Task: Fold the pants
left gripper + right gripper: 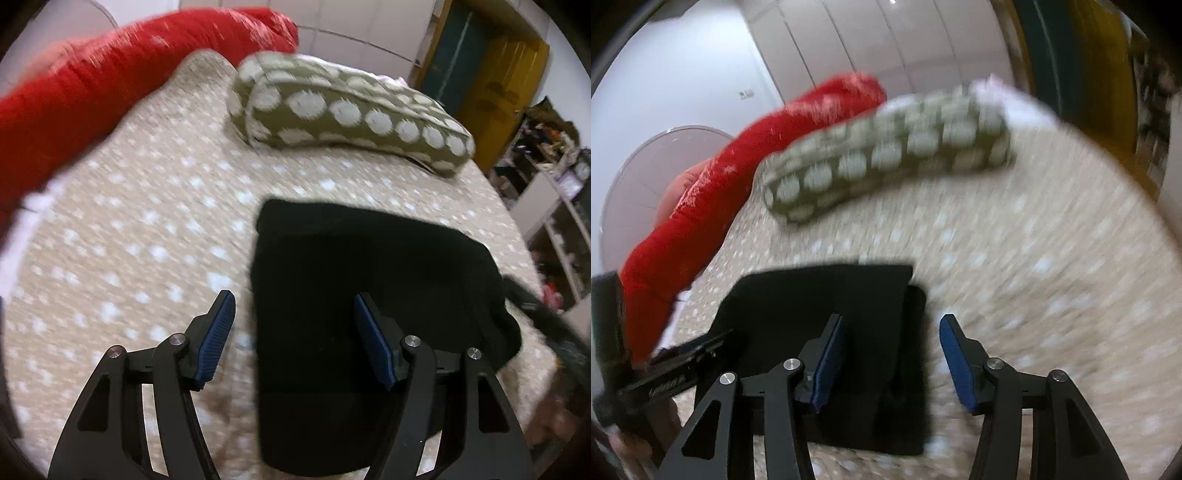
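Folded black pants (369, 295) lying flat on the bed (147, 229), a compact rectangle just ahead of and beneath both tools. Left hand-held gripper (293, 332) spread, nothing between the blue pads; left pad over the spotted cover, right pad over the dark cloth, clear of it as far as can be told. Right hand-held gripper (892, 354) likewise spread and empty, left pad over the pants (827, 314), right pad over bare cover. Well beyond the fingertips, a spotted olive bolster (343, 110) and a red blanket (110, 85), neither touching the garment.

Probably the closing stage: folds look made, edges roughly square, one layer peeking out along the right side as seen from the right wrist. Next move likely a check or a final tidy — pinching that stray edge and aligning it, or pressing the stack flat. Calls for a low approach and a light grip, so as not to drag the top layer.
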A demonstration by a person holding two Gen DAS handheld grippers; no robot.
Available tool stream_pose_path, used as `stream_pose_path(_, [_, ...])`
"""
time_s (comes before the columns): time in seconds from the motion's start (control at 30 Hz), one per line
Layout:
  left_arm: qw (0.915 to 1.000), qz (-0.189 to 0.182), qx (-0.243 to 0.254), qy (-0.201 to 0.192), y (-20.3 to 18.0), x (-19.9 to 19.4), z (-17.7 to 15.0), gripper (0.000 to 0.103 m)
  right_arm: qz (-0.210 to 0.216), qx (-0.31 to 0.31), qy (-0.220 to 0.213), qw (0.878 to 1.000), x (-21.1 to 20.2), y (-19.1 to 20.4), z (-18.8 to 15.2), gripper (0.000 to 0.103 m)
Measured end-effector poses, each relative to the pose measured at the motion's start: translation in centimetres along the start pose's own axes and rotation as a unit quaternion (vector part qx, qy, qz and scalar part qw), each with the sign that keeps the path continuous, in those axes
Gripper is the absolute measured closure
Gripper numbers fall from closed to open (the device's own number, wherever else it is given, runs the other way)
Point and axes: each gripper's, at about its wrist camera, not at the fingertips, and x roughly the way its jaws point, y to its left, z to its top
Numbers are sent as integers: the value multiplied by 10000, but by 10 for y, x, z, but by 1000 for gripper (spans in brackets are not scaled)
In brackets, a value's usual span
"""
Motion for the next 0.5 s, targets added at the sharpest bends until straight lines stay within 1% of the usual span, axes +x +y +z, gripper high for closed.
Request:
stream_pose_path(0.03, [9999, 73, 21, -76, -1, -3, 2, 36, 71, -113, -103, 9999, -10, 4, 1, 63])
stream_pose_path(0.07, [9999, 109, 48, -124, -2, -2, 4, 36, 252, -219, -133, 9994, -18, 11, 1, 64])
stream_pose_path(0.13, [9998, 168, 88, -45, -5, 5, 5, 36, 489, -427, -98, 9978, -23, 24, -5, 66])
stream_pose_path(0.17, [9998, 195, 93, 29, -7, 12, 4, 36, 495, -584, -19, 9971, -19, 31, -10, 68])
stream_pose_path(0.2, [9997, 205, 87, 38, -9, 15, 3, 36, 358, -727, 180, 9966, -9, 36, -19, 71])
stream_pose_path(0.27, [9997, 200, 158, -23, -12, 16, 0, 35, 78, -887, 498, 9948, 10, 38, -38, 72])
stream_pose_path(0.33, [9994, 242, 240, -71, -14, 15, 0, 35, 92, -873, 253, 9958, 5, 34, -47, 72])
stream_pose_path(0.4, [9993, 282, 258, -62, -15, 15, 0, 35, 145, -675, 318, 9971, 2, 32, -39, 72])
stream_pose_path(0.43, [9992, 302, 262, -56, -15, 15, 0, 35, 190, -587, 290, 9977, -2, 31, -31, 72])
stream_pose_path(0.5, [9992, 291, 262, -52, -15, 14, 1, 35, 159, -619, 163, 9978, -4, 35, -19, 72])
